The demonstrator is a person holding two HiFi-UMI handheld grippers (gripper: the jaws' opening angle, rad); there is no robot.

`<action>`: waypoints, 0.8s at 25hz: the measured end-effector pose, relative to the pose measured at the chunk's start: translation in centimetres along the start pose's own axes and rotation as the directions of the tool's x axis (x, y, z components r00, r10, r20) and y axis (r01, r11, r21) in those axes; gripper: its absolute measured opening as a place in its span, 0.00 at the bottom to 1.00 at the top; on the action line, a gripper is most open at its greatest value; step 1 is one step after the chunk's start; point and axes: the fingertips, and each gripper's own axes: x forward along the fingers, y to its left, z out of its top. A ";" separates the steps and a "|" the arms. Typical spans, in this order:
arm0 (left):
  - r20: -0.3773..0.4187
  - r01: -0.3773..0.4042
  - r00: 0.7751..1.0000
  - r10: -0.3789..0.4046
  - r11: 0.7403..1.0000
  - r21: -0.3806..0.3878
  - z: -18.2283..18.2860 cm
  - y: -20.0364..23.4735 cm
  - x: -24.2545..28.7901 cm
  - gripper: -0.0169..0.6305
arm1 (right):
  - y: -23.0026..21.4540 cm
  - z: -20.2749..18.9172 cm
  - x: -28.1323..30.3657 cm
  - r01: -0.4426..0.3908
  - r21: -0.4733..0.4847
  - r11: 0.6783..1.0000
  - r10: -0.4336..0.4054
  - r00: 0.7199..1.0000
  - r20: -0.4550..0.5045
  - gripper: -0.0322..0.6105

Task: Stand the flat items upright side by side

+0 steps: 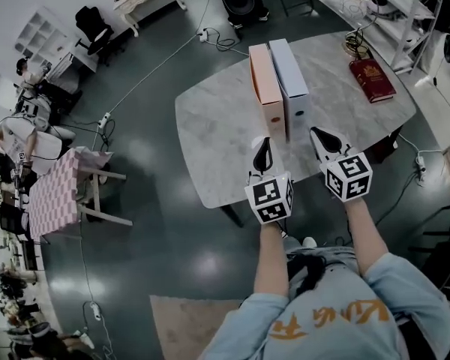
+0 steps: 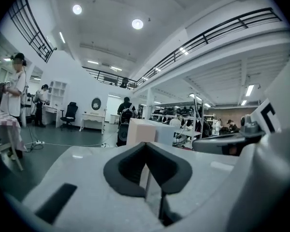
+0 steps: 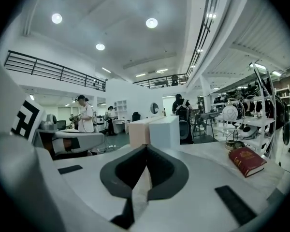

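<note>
Two flat boxes stand upright on the tabletop (image 1: 210, 126), the peach box (image 1: 266, 88) touching the white box (image 1: 289, 81) on its right. Your left tongs (image 1: 263, 142) and right tongs (image 1: 315, 133) are both pinched together, empty, just short of the boxes' near ends.

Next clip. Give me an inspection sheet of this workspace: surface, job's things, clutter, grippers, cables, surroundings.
Surface: marble table, mostly bare.
Job's things: orange box and white box stand upright, side by side, close together.
Clutter: red book lies flat at the table's right end; wire ornament stands just beyond it.
Grippers: left gripper and right gripper both have jaws shut with nothing held, by the table's near edge, short of the boxes.
Cables: floor cable runs to a power strip left of the table.
Surroundings: checkered-cloth table, office chair, people at desks.
</note>
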 end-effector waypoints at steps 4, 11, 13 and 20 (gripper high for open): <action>0.013 -0.011 1.000 0.011 0.999 0.037 -0.7 -2.3 -2.1 0.05 | 0.1 -0.6 -2.3 -0.023 -0.017 1.000 0.023 1.000 0.007 0.05; 0.028 -0.020 0.999 0.018 0.997 0.078 -0.5 -4.5 -4.3 0.05 | 0.9 0.6 -4.9 -0.038 -0.038 0.999 0.041 0.997 0.061 0.05; 0.033 -0.031 0.999 0.028 0.996 0.084 -0.6 -4.8 -4.8 0.05 | 1.0 0.6 -5.5 -0.037 -0.044 0.998 0.040 0.997 0.068 0.05; 0.049 -0.029 0.998 0.025 0.995 0.099 -0.5 -5.9 -5.7 0.05 | 0.9 0.5 -6.7 -0.027 -0.091 0.995 0.034 0.996 0.077 0.05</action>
